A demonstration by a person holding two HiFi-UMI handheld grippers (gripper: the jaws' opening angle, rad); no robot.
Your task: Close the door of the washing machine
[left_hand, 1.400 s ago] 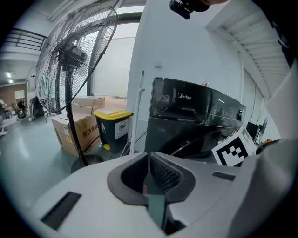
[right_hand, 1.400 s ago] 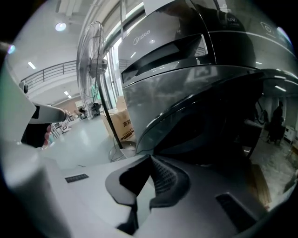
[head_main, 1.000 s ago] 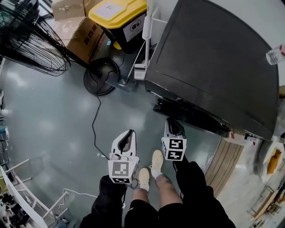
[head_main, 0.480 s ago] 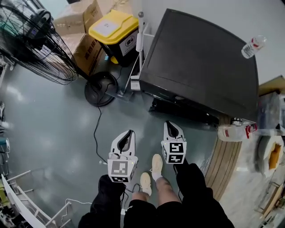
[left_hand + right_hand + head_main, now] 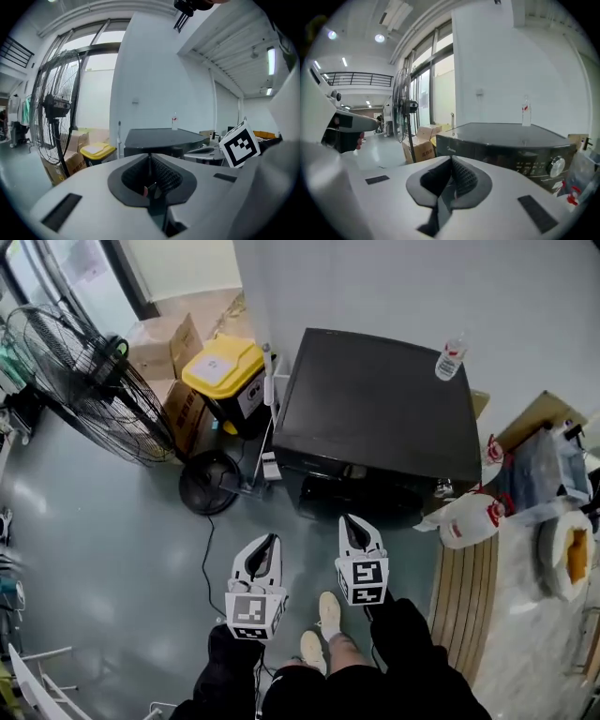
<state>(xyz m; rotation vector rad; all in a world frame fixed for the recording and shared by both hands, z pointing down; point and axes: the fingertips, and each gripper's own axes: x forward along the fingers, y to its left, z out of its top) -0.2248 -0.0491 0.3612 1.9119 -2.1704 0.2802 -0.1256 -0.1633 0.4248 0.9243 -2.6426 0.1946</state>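
The dark washing machine [image 5: 375,399] stands against the white wall, seen from above; its front face is foreshortened and in shadow, so I cannot tell how the door stands. My left gripper [image 5: 269,542] and right gripper [image 5: 349,521] hover side by side in front of it, apart from it, both shut with nothing between their pads. In the left gripper view the left gripper [image 5: 150,157] points at the machine [image 5: 161,136]. In the right gripper view the right gripper [image 5: 451,161] faces its control panel [image 5: 529,164] with a knob.
A large floor fan [image 5: 80,381] stands at the left, its round base [image 5: 208,482] and cable [image 5: 208,559] on the floor. A yellow-lidded bin [image 5: 225,371] and cardboard boxes [image 5: 169,352] sit beside the machine. A bottle [image 5: 450,357] stands on the machine's top; a white jug [image 5: 469,518] sits right.
Both grippers have risen and the head view has pulled up and back, so the machine looks smaller and the wall behind it shows. The jaws stayed shut.
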